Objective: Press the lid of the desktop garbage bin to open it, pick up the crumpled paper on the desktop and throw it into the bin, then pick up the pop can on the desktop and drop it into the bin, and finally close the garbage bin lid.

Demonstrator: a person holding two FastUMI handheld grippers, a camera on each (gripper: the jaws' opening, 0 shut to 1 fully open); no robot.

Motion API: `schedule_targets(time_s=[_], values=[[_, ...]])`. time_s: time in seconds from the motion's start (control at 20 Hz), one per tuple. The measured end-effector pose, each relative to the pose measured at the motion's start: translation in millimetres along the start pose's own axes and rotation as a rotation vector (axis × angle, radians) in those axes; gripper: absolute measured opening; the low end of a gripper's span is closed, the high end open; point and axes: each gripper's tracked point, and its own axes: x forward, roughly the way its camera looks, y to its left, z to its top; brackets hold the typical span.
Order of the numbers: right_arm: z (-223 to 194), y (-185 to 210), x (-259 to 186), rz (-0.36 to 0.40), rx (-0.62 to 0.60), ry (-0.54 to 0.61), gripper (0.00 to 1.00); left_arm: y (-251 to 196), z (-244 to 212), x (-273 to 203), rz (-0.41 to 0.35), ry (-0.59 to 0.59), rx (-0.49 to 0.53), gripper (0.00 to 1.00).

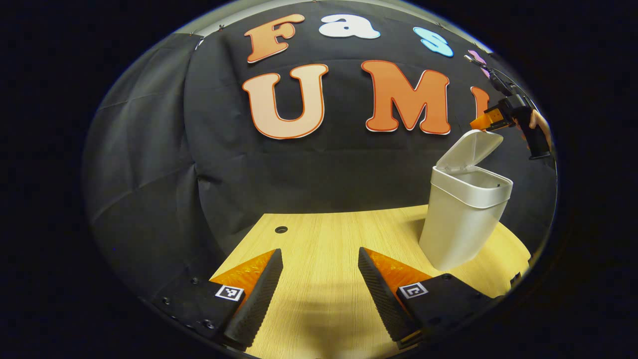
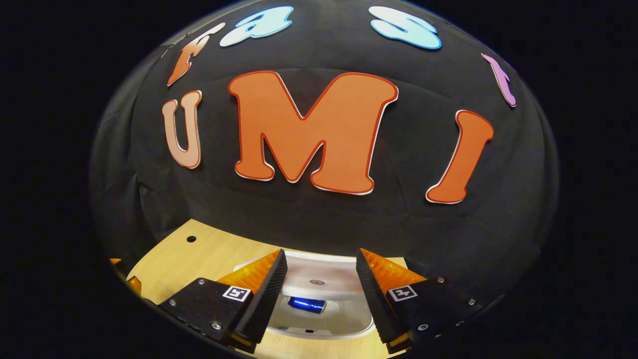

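Note:
The white desktop bin (image 1: pixel 463 219) stands on the right of the wooden table, its lid (image 1: pixel 471 149) tipped up and open. My right gripper (image 1: pixel 482 122), held by a hand, hovers just above the lid's top edge. In the right gripper view I look down into the bin (image 2: pixel 324 333), where a blue pop can (image 2: pixel 306 304) lies inside. The right gripper (image 2: pixel 321 289) is open above the opening with nothing between its fingers. My left gripper (image 1: pixel 319 284) is open and low over the table, to the left of the bin, holding nothing.
The wooden table (image 1: pixel 324 239) has a small round hole (image 1: pixel 281 230) near its back left corner. The black cloth wall rises right behind the table and the bin. The table's right edge passes close to the bin.

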Motion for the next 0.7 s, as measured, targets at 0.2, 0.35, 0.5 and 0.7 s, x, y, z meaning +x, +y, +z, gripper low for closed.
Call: schedule_targets(time_s=[0.2, 0.35, 0.5, 0.7], values=[[-21.6, 1.2, -10.6, -0.003, 0.009, 0.047, 0.85, -8.5, -0.9, 1.6, -0.038, 0.005, 0.009, 0.97], [-37.2, 0.6, -14.9, -0.008, 0.031, 0.081, 0.85, -13.4, -1.7, 2.0, -0.06, 0.007, 0.02, 0.97], [-57.1, 3.5, -17.7, -0.007, 0.052, 0.13, 0.85, -16.7, -1.7, 2.7, -0.077, 0.011, 0.027, 0.97], [-81.6, 8.8, -18.5, -0.004, 0.055, 0.195, 0.85, -19.8, -4.0, 2.4, -0.091, 0.017, 0.033, 0.97]])
